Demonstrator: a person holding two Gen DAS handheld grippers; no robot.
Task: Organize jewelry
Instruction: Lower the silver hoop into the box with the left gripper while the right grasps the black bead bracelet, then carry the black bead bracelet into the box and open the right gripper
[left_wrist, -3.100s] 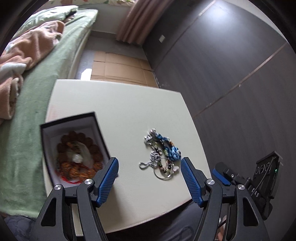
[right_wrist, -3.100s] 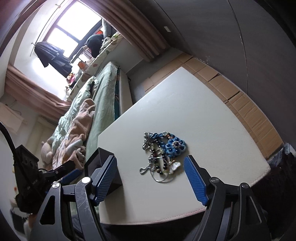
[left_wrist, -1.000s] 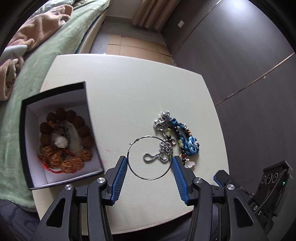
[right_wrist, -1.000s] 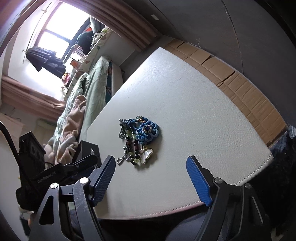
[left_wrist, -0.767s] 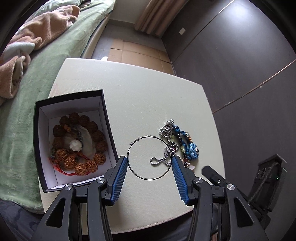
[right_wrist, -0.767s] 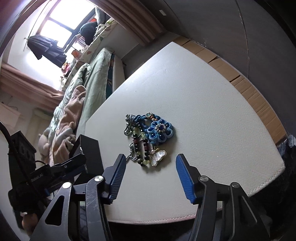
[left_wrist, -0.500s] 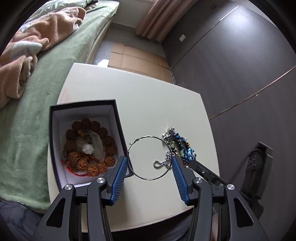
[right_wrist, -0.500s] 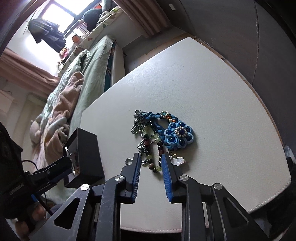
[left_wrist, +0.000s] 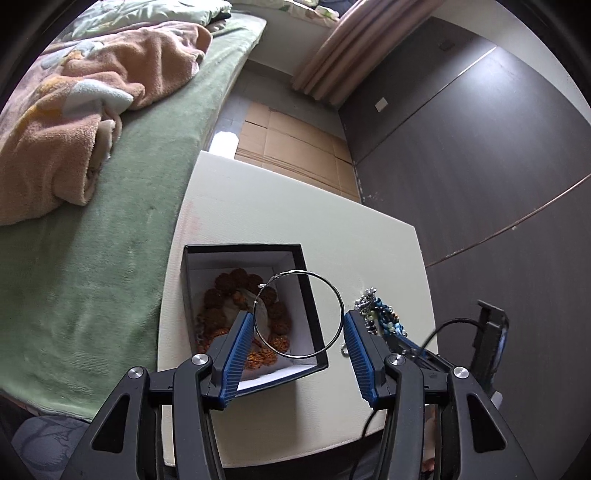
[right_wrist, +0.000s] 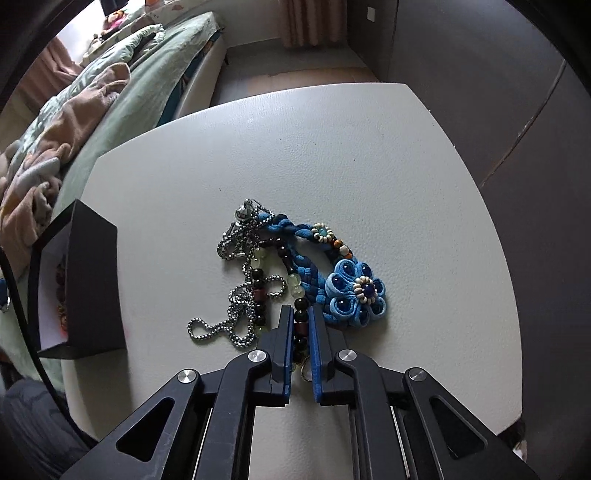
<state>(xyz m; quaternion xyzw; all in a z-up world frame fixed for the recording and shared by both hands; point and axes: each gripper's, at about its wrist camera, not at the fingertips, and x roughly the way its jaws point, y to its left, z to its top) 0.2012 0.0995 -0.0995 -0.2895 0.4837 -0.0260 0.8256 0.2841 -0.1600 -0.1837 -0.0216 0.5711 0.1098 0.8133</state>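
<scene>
Soft daylight, even, no harsh glare – comes from the far upper left in the right wrist view. White table bright but not blown out; dark wall dim. Faint soft shadows under the bead pile and beside the black box. Strong fisheye bending, black vignette at the corners – centre sharp, edges slightly soft.
</scene>
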